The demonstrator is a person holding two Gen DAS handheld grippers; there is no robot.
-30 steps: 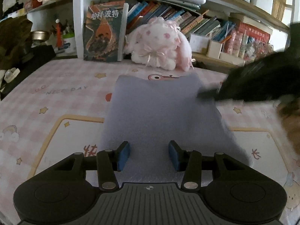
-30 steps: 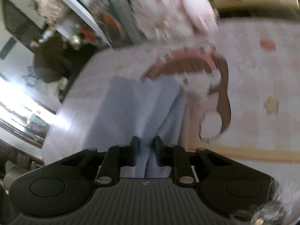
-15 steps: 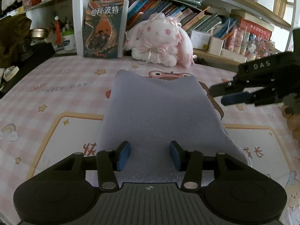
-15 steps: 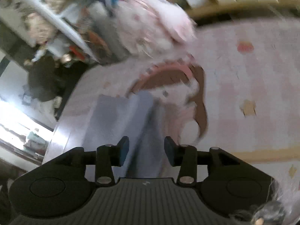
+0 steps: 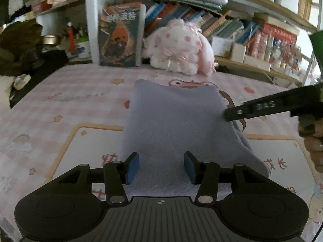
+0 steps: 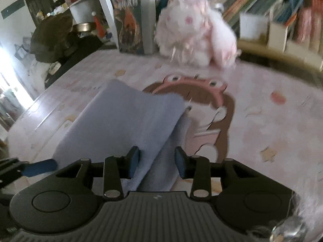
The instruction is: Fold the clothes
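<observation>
A folded pale blue garment lies flat on the pink checked cover. My left gripper is open, its blue pads spread over the garment's near edge with nothing pinched. My right gripper is open too, its pads on either side of the garment's right-hand folded edge. In the left wrist view the right gripper comes in from the right, with its tip at the cloth's right side. The left gripper's blue fingertip shows at the lower left of the right wrist view.
A pink and white plush rabbit sits at the back of the cover, beside an upright book. Shelves of books run behind. A dark heap lies at the far left. A hand holds the right gripper.
The right gripper was shut on the garment's edge a second ago; it has opened and drawn back to the cloth's right side. The left gripper has stayed open in place.
</observation>
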